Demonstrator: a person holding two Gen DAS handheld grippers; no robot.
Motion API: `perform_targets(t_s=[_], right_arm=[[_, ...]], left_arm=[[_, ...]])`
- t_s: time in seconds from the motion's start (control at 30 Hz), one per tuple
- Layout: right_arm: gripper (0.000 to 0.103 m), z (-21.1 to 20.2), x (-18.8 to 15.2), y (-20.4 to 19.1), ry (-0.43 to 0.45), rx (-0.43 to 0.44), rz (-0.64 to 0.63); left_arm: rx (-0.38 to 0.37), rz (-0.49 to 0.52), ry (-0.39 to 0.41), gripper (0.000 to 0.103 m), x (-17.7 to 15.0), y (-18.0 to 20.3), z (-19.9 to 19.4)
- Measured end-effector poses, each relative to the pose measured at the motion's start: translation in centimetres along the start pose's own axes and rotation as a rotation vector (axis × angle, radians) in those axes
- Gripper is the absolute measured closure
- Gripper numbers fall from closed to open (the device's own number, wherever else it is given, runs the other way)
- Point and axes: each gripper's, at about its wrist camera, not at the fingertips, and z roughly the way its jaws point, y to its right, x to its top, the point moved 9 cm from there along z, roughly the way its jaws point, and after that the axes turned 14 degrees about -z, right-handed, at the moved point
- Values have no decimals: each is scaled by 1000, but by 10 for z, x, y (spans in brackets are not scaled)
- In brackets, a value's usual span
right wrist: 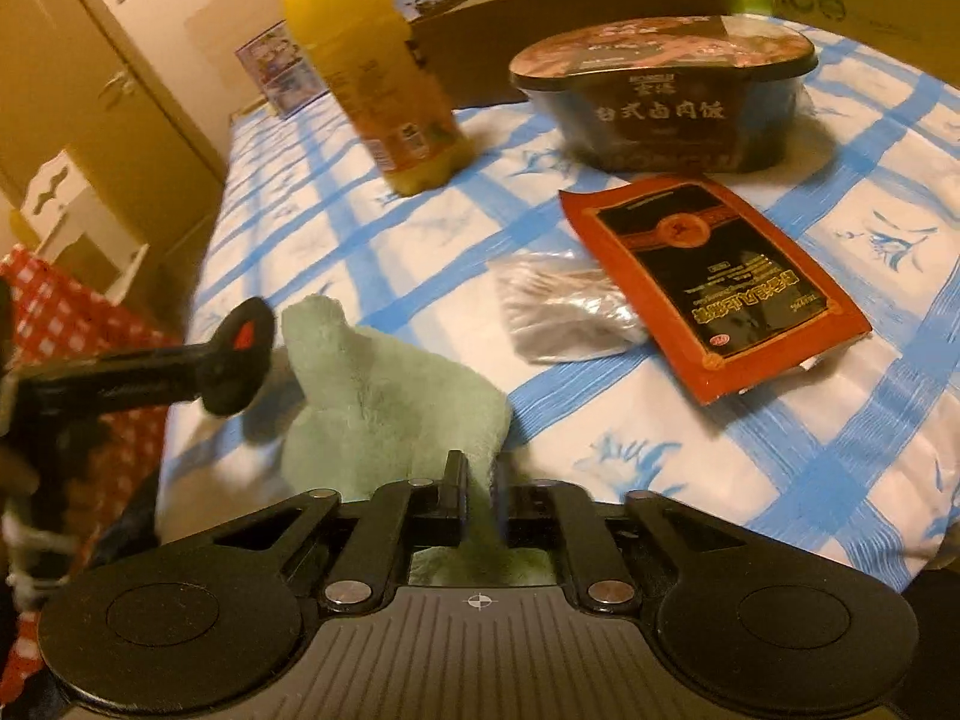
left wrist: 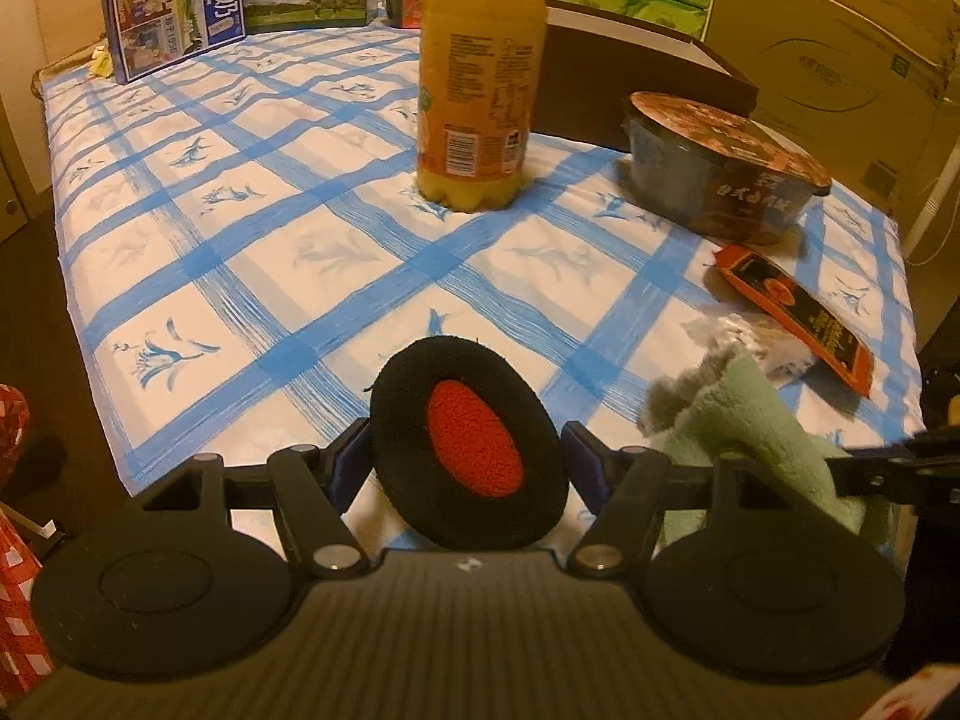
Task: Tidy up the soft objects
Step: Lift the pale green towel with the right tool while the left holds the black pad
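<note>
between the fingers of the left gripper (left wrist: 468, 456) stands a black earmuff pad (left wrist: 468, 426) with a red oval centre, tilted on edge. the jaws stand wide; the left finger touches the pad's rim, while a gap shows at the right finger, so whether it is gripped cannot be told. just right of this gripper lies a pale green plush cloth (left wrist: 756, 420) with a grey fuzzy edge.

the right gripper (right wrist: 478, 495) has its jaws close together, a narrow slot between them, and a fold of the green plush cloth (right wrist: 384, 396) runs up through that slot; whether the pads press on it cannot be told. the rest of the cloth is heaped just ahead and left of the fingers.

ahead of both grippers, on the blue-checked tablecloth (left wrist: 252, 252), stand an orange juice bottle (left wrist: 480, 72) and a dark instant-meal bowl (right wrist: 666, 102). nearer, right of the cloth, lie a red and black packet (right wrist: 714, 282) and a clear plastic wrapper (right wrist: 564, 306), touching each other.
</note>
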Motion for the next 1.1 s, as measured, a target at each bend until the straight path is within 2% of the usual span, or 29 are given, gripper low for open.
perform_targets(t_s=[0.07, 0.13, 0.47, 1.1], right_arm=[[42, 1, -1, 0, 7, -9, -6], [34, 4, -1, 0, 28, -30, -3], [32, 21, -2, -9, 19, -47, -46], [32, 47, -3, -70, 0, 77, -261]], left_arm=[[-6, 4, -9, 37, -3, 2, 0], [-8, 6, -17, 37, -7, 3, 1], [-12, 11, -51, 37, -15, 6, 7], [18, -2, -76, 37, -23, -6, 15]])
